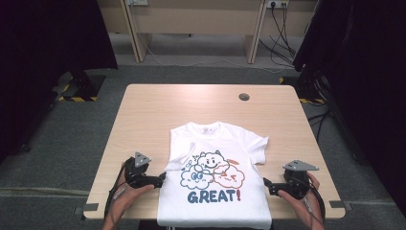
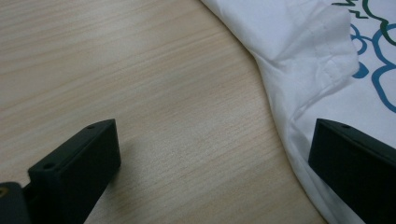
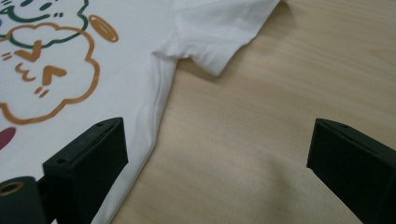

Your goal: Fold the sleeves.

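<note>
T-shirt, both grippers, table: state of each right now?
T-shirt: lying flat, print side up, left sleeve folded in onto the body, right sleeve spread out, hem hanging over the near table edge.
Left gripper: open, at the shirt's left edge, one jaw over the cloth.
Right gripper: open, at the shirt's right edge, gripping nothing.
Table: bare wood around the shirt.
</note>
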Demonstrator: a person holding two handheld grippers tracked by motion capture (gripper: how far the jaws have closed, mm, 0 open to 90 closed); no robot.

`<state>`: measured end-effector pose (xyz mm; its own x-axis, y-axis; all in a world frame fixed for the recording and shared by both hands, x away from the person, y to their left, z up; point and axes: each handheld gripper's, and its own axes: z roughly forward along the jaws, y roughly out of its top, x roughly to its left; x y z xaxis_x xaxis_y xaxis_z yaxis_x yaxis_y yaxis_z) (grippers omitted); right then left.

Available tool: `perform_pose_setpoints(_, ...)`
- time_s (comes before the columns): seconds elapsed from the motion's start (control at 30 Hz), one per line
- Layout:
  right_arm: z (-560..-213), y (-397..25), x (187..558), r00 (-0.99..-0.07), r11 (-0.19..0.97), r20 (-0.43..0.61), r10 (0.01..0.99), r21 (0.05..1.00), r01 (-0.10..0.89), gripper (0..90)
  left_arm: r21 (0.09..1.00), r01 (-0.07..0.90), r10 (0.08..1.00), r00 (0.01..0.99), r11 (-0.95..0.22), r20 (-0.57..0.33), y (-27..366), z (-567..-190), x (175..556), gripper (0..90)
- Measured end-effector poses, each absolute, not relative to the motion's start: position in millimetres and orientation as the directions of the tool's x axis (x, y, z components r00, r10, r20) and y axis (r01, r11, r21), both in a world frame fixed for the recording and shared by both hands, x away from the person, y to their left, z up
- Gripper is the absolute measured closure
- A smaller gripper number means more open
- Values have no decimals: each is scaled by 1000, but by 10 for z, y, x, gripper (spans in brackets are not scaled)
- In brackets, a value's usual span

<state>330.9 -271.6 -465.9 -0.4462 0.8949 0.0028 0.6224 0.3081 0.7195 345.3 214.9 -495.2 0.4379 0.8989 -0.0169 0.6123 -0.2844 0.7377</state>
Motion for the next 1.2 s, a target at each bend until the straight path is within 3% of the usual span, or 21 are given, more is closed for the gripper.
perform_pose_setpoints(0.43, -4669, -2658, 3704, -407, 269, 21, 913, 720, 640, 66, 738, 612, 899, 438, -285, -17, 2149, -4952, 3454, 9)
perform_pose_setpoints(0.77, -4713, -2600, 3808, -404, 286, 0, 915, 707, 647, 69, 737, 613, 899, 437, -284, -17, 2149, -4952, 3454, 8)
perform_pose_setpoints(1.2, -4674, -2582, 4045, -365, 227, 34, 930, 730, 645, 82, 738, 612, 898, 440, -286, -17, 2151, -4952, 3455, 9)
